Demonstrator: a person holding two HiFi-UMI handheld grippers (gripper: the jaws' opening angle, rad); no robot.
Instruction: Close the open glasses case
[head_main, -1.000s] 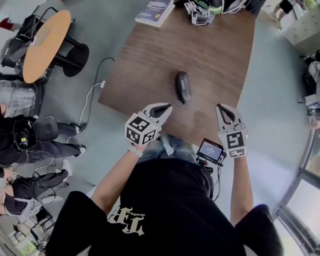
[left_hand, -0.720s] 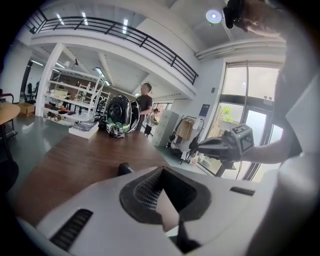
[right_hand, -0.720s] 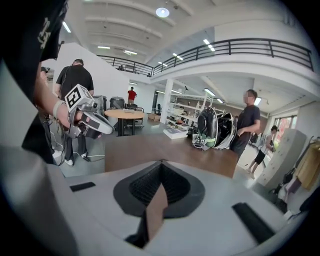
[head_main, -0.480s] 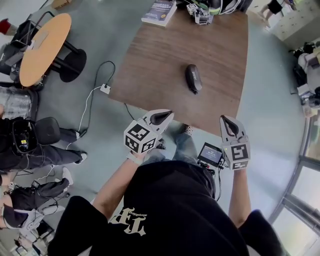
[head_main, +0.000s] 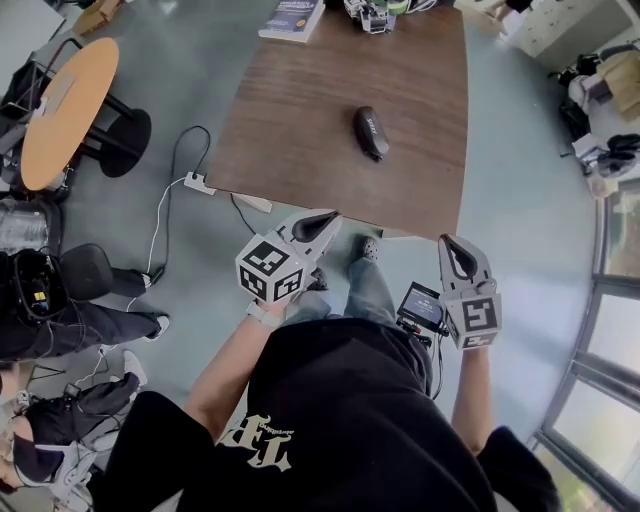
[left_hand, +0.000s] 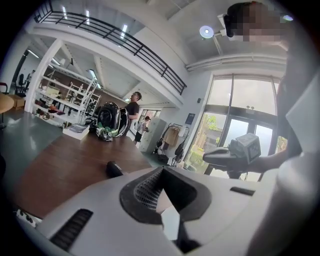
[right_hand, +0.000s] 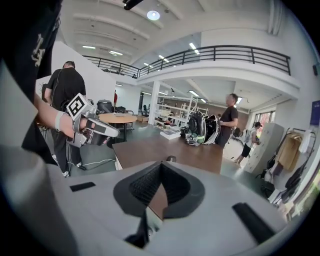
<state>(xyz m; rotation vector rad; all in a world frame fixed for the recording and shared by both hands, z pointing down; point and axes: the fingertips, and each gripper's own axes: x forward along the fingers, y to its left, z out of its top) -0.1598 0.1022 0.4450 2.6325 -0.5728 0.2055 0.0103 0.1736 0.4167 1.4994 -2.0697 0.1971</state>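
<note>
- Two tools, left gripper (head_main: 318, 222) and right gripper (head_main: 455, 250), hover short of the wooden table's (head_main: 300, 120) near edge, each with jaws pressed together on nothing
- Dark glasses case (head_main: 370, 132) lies mid-table, looking closed, well ahead of both

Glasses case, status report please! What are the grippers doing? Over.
Left gripper and right gripper both shut, empty, short of the table. Glasses case looks closed, lying untouched on the table. Nothing in the way.
</note>
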